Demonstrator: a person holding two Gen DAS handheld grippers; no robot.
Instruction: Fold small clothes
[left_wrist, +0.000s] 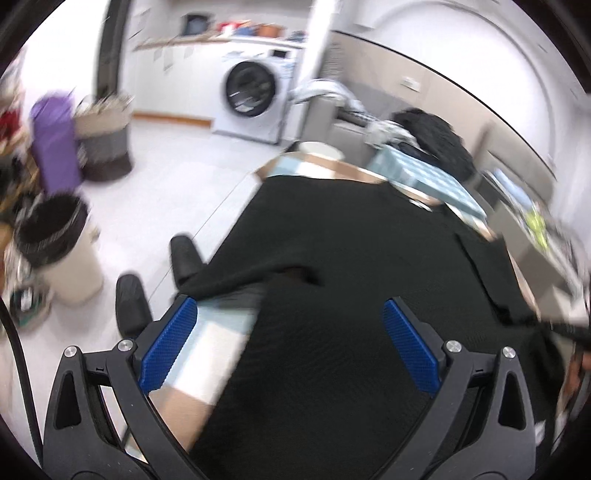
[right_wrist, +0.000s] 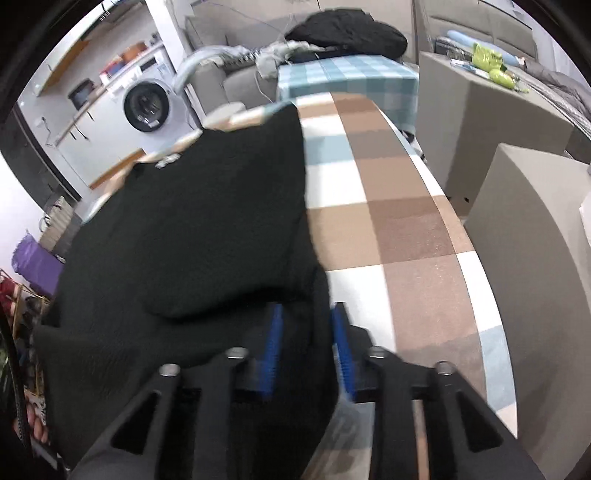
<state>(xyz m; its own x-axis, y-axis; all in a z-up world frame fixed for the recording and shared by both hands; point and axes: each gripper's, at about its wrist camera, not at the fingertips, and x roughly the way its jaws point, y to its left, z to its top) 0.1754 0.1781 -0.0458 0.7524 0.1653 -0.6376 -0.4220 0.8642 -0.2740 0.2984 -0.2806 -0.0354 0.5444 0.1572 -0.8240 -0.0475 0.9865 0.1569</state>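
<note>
- A checked table (right_wrist: 399, 206), its cloth in brown, white and pale blue squares, runs from the near edge toward the far wall, with bare cloth showing along its right side.
- A black garment (right_wrist: 192, 221) lies spread over the left half of the table, one folded flap resting on top of the rest and a small label at its far edge; seen from the left wrist, the same cloth (left_wrist: 351, 258) covers most of the surface and hangs over the near left edge.
- A white washing machine (left_wrist: 255, 99) stands against the far wall, with a beige bin (left_wrist: 62, 251) on the floor to the left.
- A dark heap of clothes (right_wrist: 347, 33) sits beyond the table's far end.
- The left tool (left_wrist: 291, 343) hovers above the black garment with its blue pads spread wide, gripping nothing.
- The right tool (right_wrist: 306, 350) has its jaws partly parted at the garment's right edge, a fold of black cloth between the pads; whether they press on it cannot be told.
</note>
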